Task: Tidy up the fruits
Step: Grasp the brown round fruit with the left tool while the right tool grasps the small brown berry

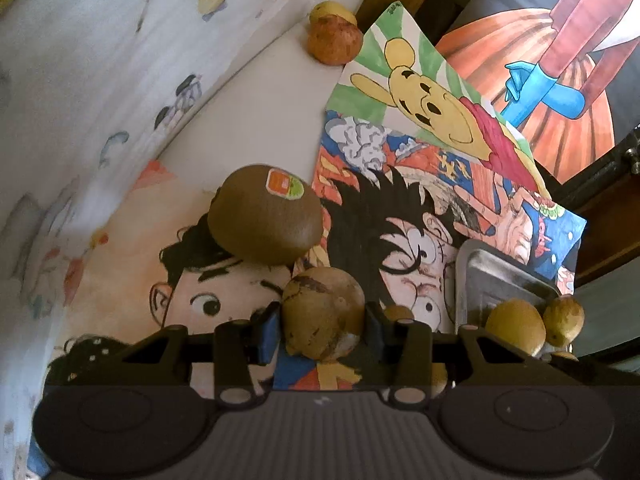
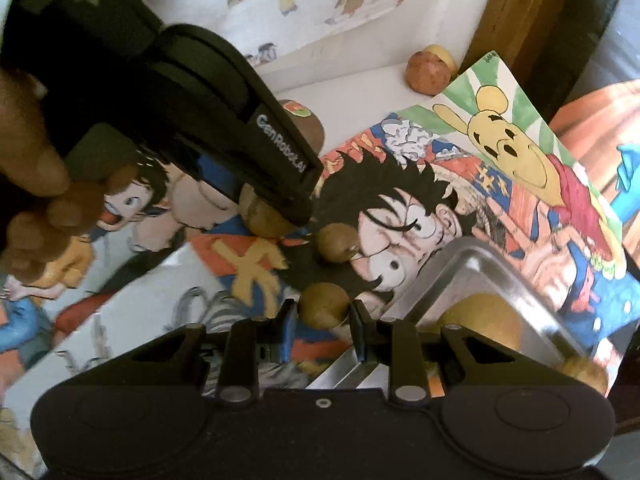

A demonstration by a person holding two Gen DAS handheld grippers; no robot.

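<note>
I had a small brown fruit pinched in my left claw and another in my right claw, both beside the metal tray. The tray held only two or three fruits; one small fruit, a kiwi and an apple lay loose on the counter.

1. Your tray is bare metal, brushed and shiny.
2. The drawings under it look like matt paper, coloured by hand.
3. Your kiwi has dull, fuzzy brown skin and a glossy sticker.
4. The brown fruit in your left gripper is rough, matt and scarred.
5. Both grippers are matt black plastic; the right gripper has blue pads.
6. The backdrop looks like soft printed cloth.
7. The post behind is varnished wood.
</note>
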